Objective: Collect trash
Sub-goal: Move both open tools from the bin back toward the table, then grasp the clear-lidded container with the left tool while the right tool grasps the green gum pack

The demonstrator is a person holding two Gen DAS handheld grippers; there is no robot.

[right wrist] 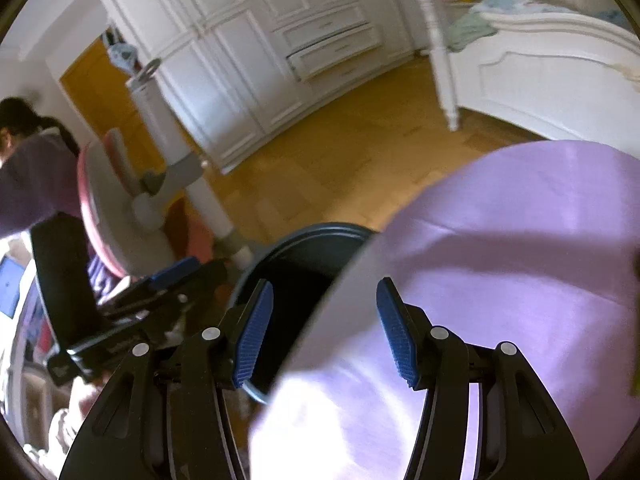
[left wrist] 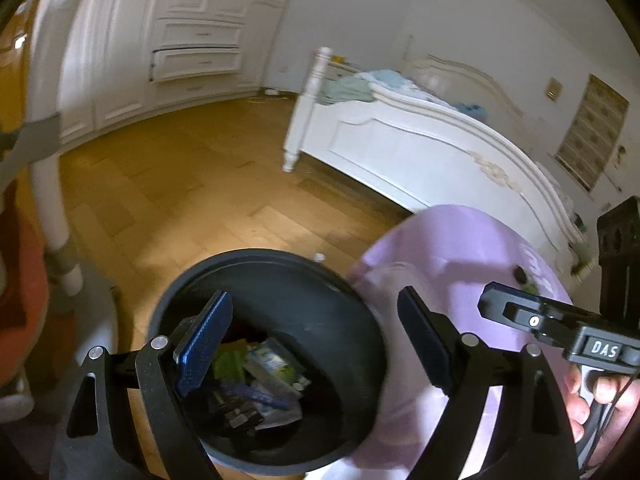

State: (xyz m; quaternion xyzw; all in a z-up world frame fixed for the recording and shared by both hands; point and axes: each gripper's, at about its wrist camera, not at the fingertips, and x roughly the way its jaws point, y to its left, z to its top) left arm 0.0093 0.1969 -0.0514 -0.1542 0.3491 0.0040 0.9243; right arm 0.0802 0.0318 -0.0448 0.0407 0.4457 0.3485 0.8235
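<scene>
The left gripper (left wrist: 316,344) is held tilted down over a dark round bin (left wrist: 276,360), its jaws spread wide with nothing between the pads. Directly below and ahead of its fingertips, wrappers and packets (left wrist: 256,376) are seen lying at the bottom of the bin, so the collected trash is judged to be already inside. A pale purple sheet (left wrist: 452,280) is spread just to the right of this gripper and overlaps the bin's rim.

The right gripper (right wrist: 325,328) is likewise pointed downward, its jaws about half open and empty; the edge of the purple sheet (right wrist: 500,260) runs between and under them, but the pads are not pressed on it. The bin (right wrist: 320,236) lies ahead and slightly left of these fingers, partly hidden by the sheet. A seated person (right wrist: 36,184) is visible far to the left.
</scene>
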